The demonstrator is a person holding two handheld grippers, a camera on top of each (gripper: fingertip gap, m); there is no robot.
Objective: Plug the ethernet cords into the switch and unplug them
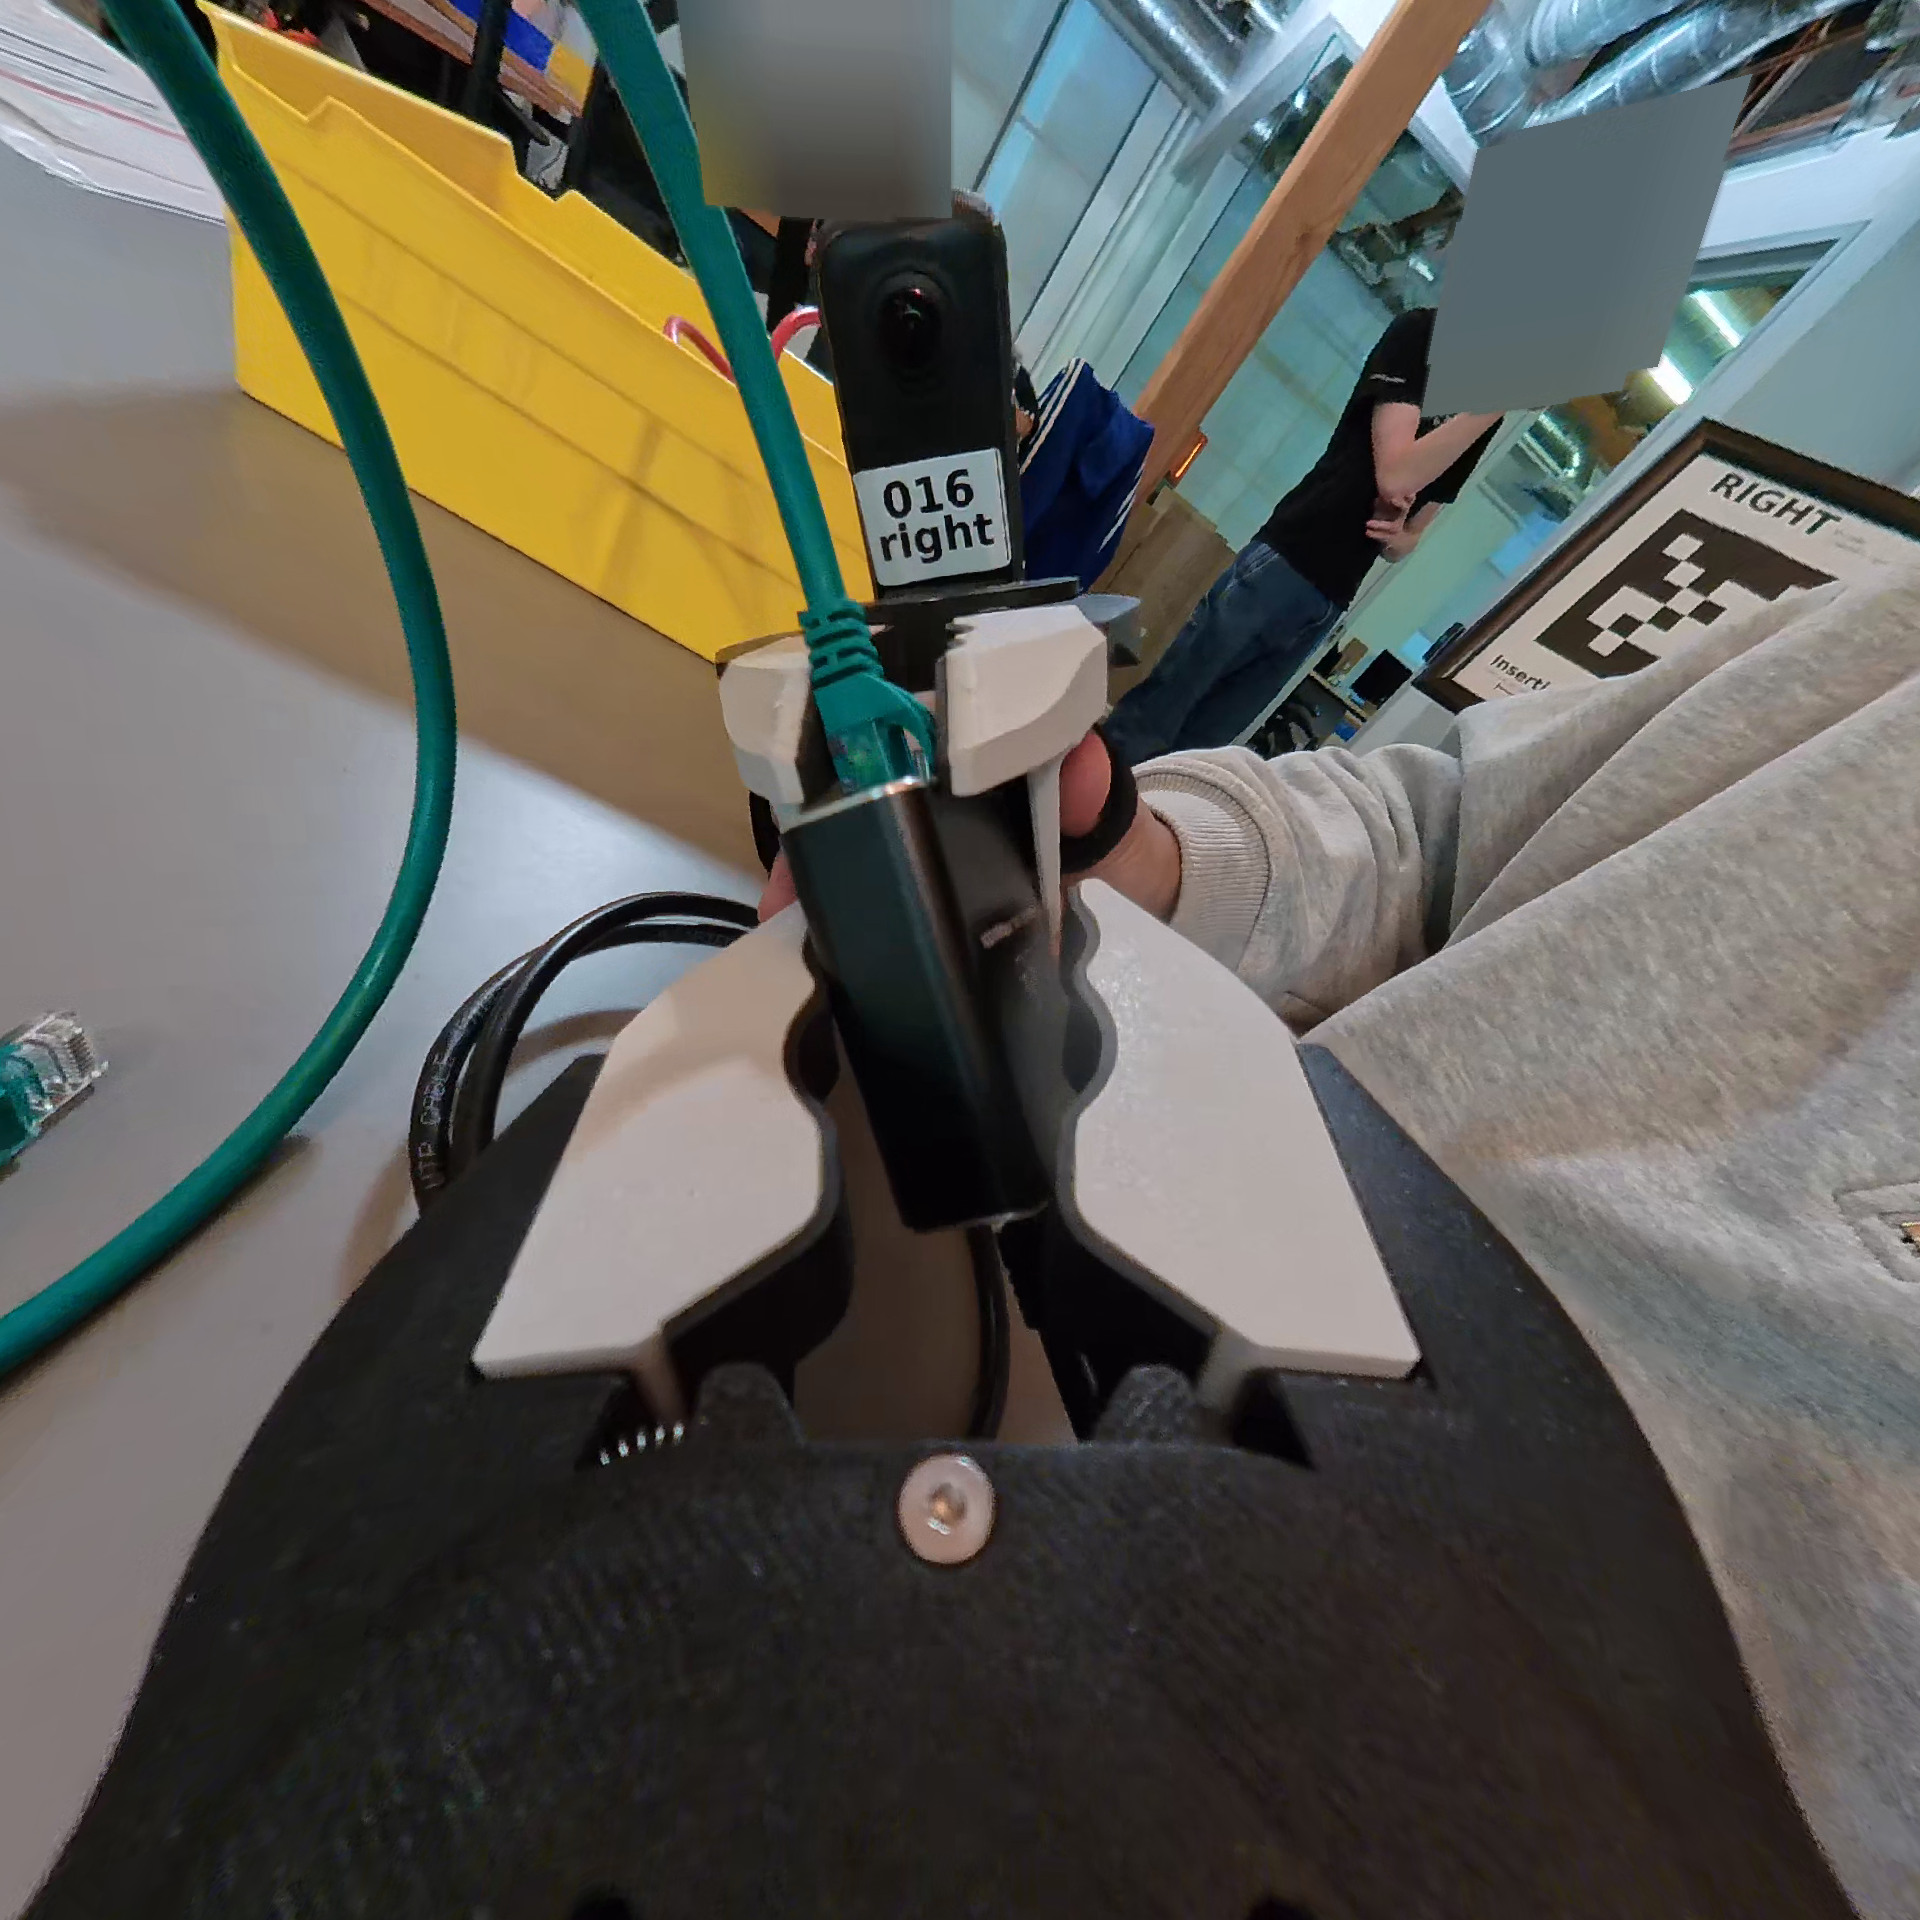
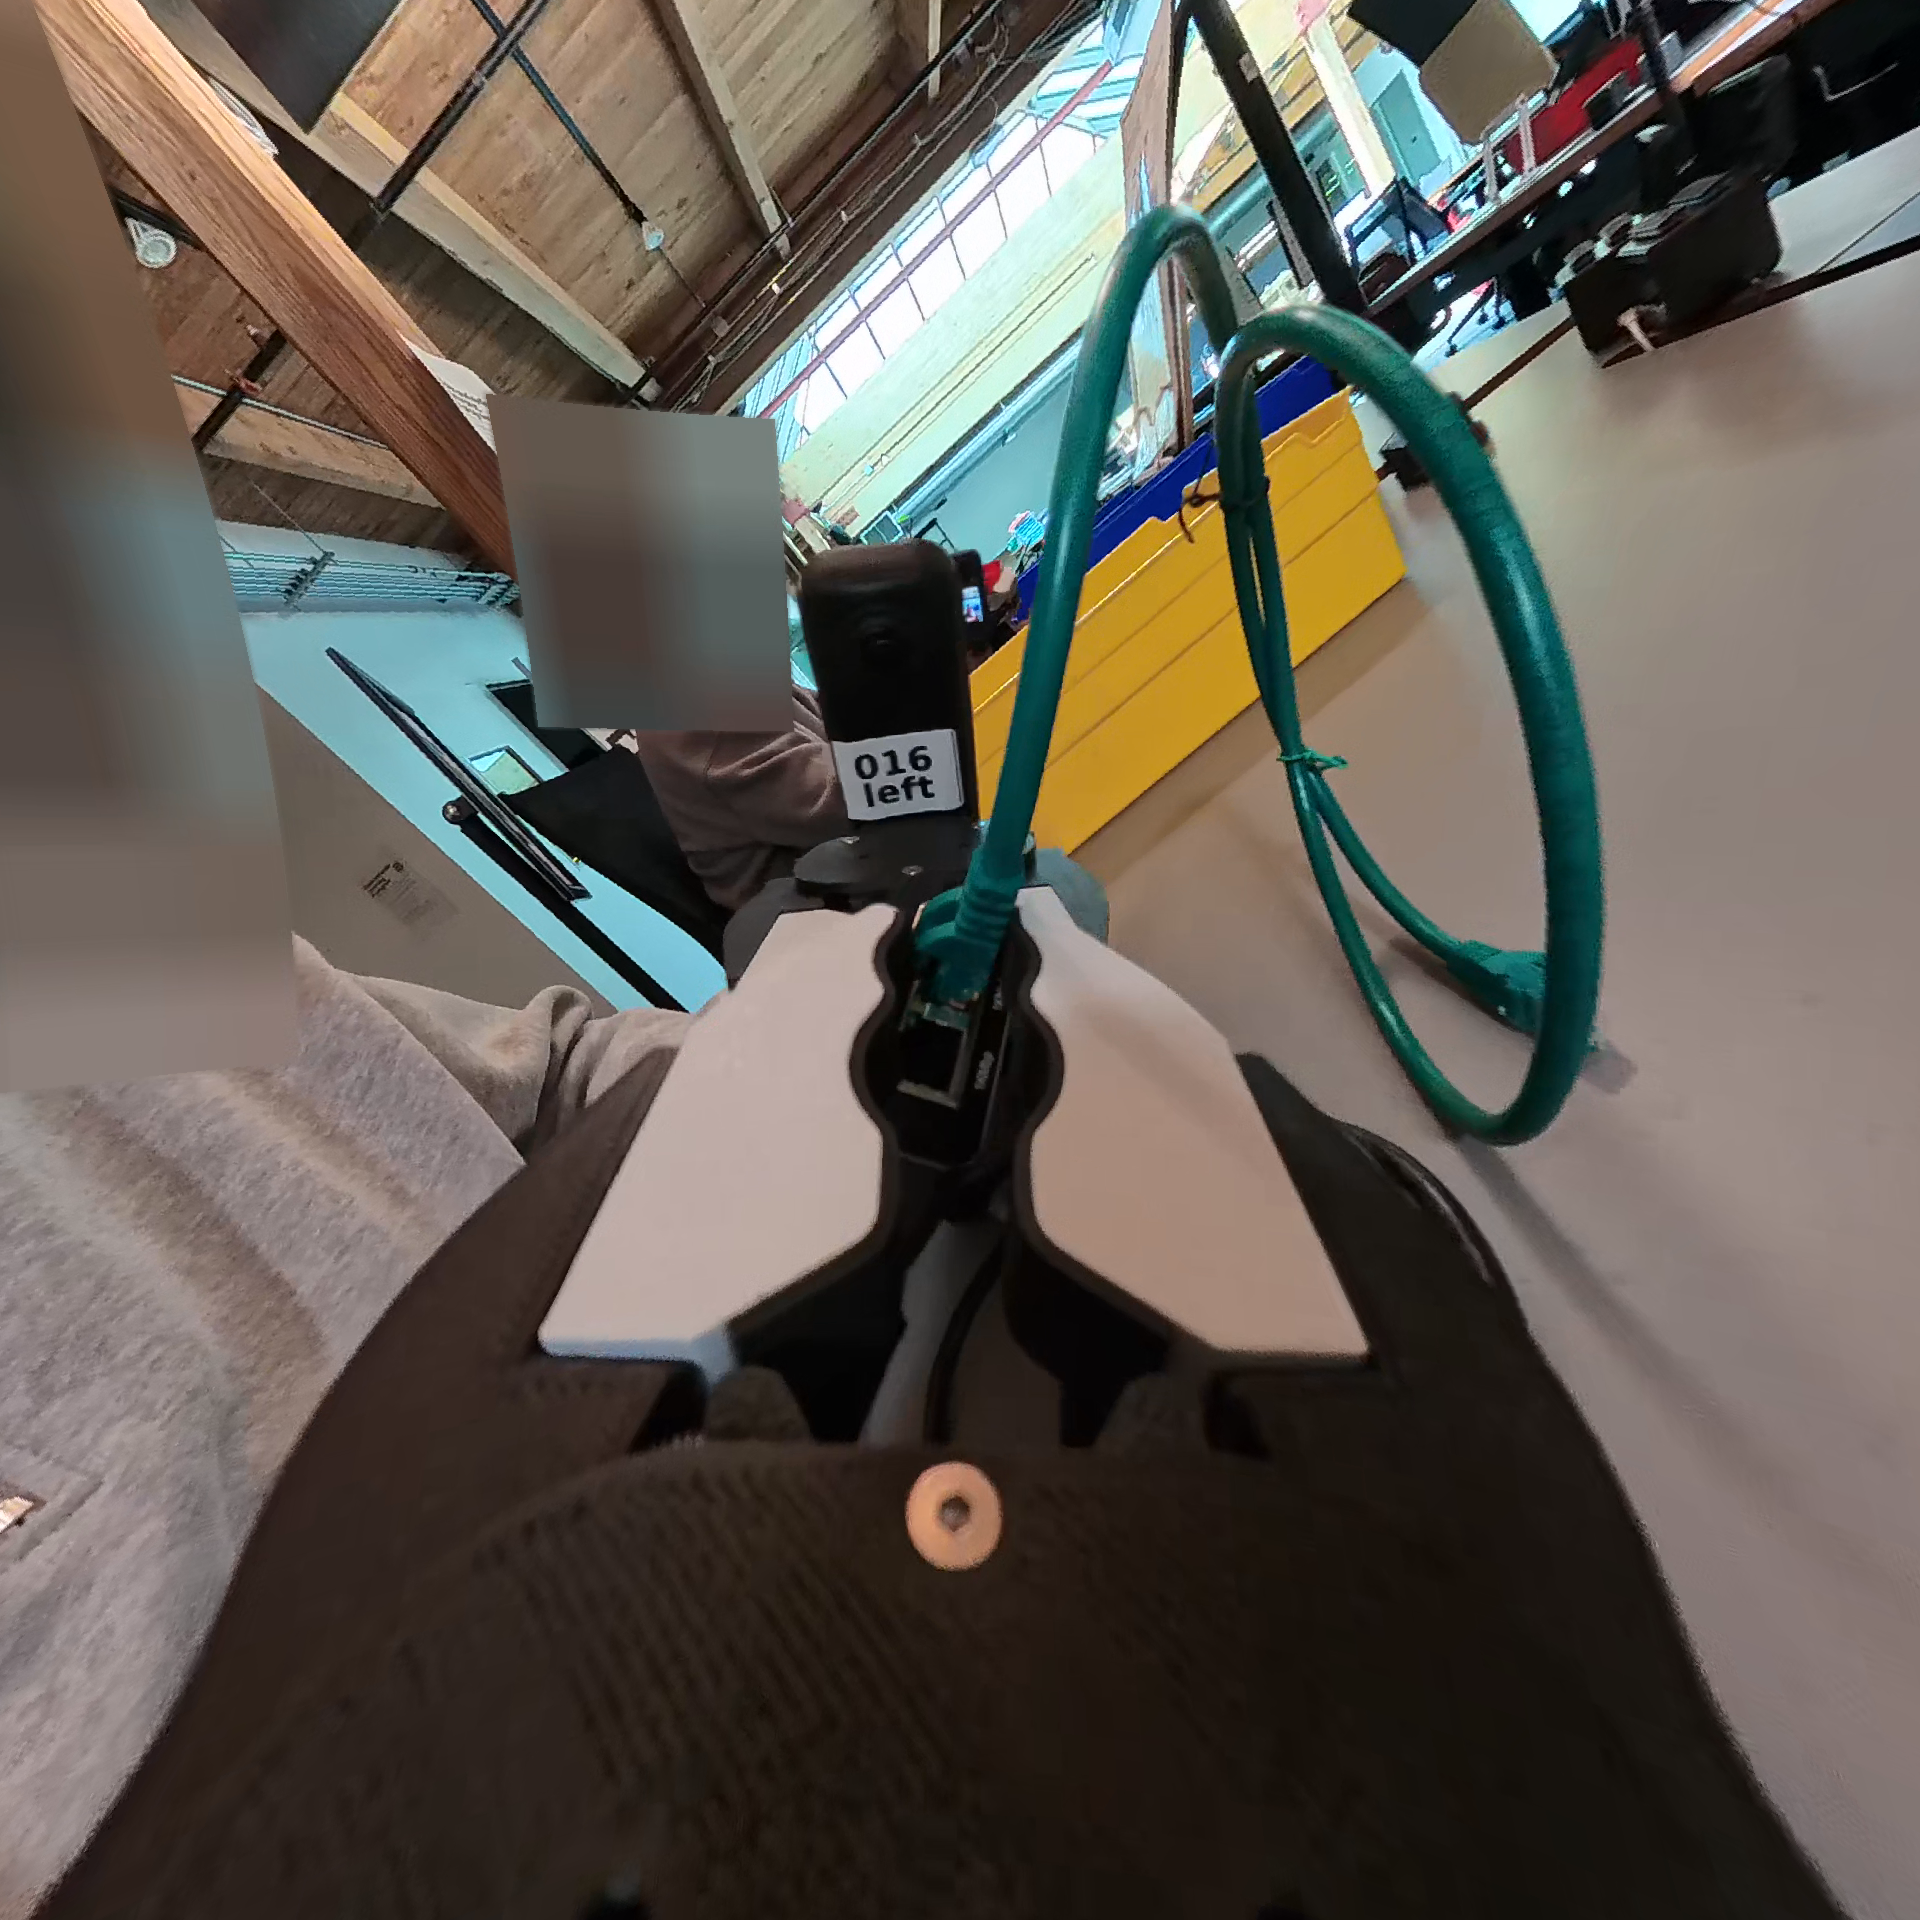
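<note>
Both grippers (image 1: 940, 997) (image 2: 961, 940) pinch, seemingly, switch (image 1: 914, 997) and green plug (image 1: 862, 717).

The ethernet cord (image 1: 416, 665) is teal green with a clear plug tip, and the switch (image 1: 914, 997) it meets is glossy black. Both grippers have pale grey-white fingers (image 1: 707, 1132) on textured black bodies, and a black cable (image 1: 488, 1039) coils beside them. The bin (image 1: 488, 343) is bright yellow, the table (image 1: 187, 582) beige-grey, the sleeve (image 1: 1558, 831) heathered light grey.
</note>
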